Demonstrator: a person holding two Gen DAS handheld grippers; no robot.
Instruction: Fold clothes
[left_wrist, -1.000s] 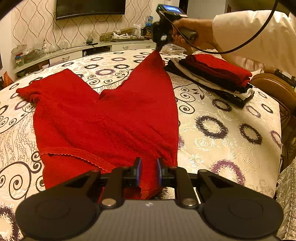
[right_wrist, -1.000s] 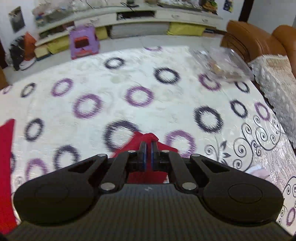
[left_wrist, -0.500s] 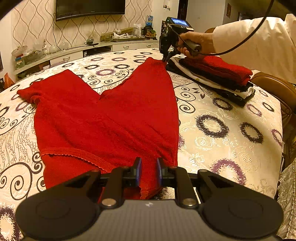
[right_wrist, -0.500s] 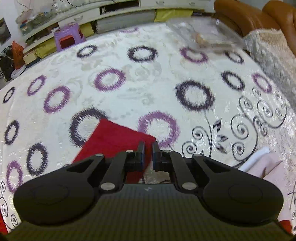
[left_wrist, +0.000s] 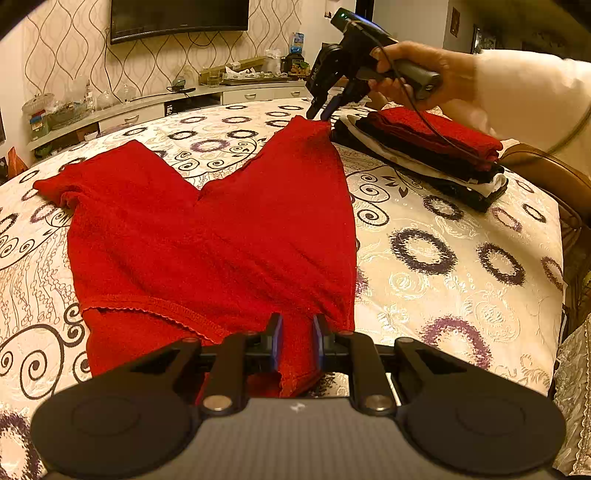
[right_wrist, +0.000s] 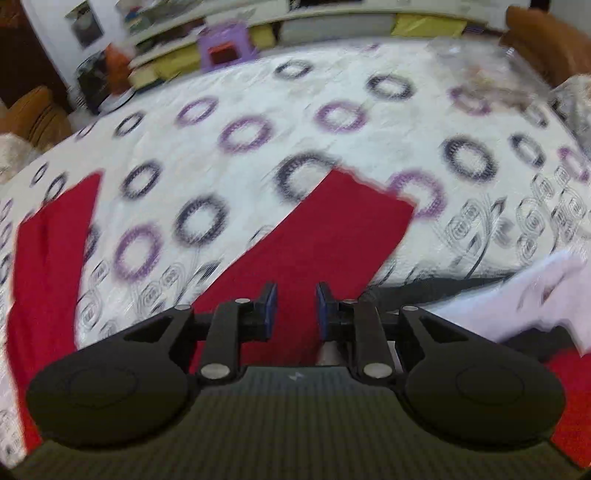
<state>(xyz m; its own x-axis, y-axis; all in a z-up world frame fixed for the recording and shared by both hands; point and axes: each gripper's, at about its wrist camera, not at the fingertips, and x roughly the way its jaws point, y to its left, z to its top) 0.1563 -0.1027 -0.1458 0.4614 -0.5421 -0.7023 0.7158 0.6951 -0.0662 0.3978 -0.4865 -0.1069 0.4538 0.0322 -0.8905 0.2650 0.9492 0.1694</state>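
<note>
Trousers (left_wrist: 207, 236) lie flat mid-bed; our left gripper (left_wrist: 297, 338) pinches the waistband while our right gripper (left_wrist: 318, 112), jaws opening and empty, hovers over a leg end; we smooth first.

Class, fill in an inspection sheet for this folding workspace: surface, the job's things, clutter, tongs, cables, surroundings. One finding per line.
Surface: patterned bedspread with purple and black rings, lying smooth.
Job's things: red trousers spread flat, legs splayed in a V; stack of folded clothes beside the far leg's end.
Clutter: clear plastic bag at the far edge, blurred.
Tongs: left tongs closed on the trousers' waist end; right tongs opening just above the far leg's end, no cloth between them.
Cables: black cable trailing from the right tongs over the stack.
Surroundings: television on the patterned wall, a loaded sideboard, purple stool, brown chair.
</note>
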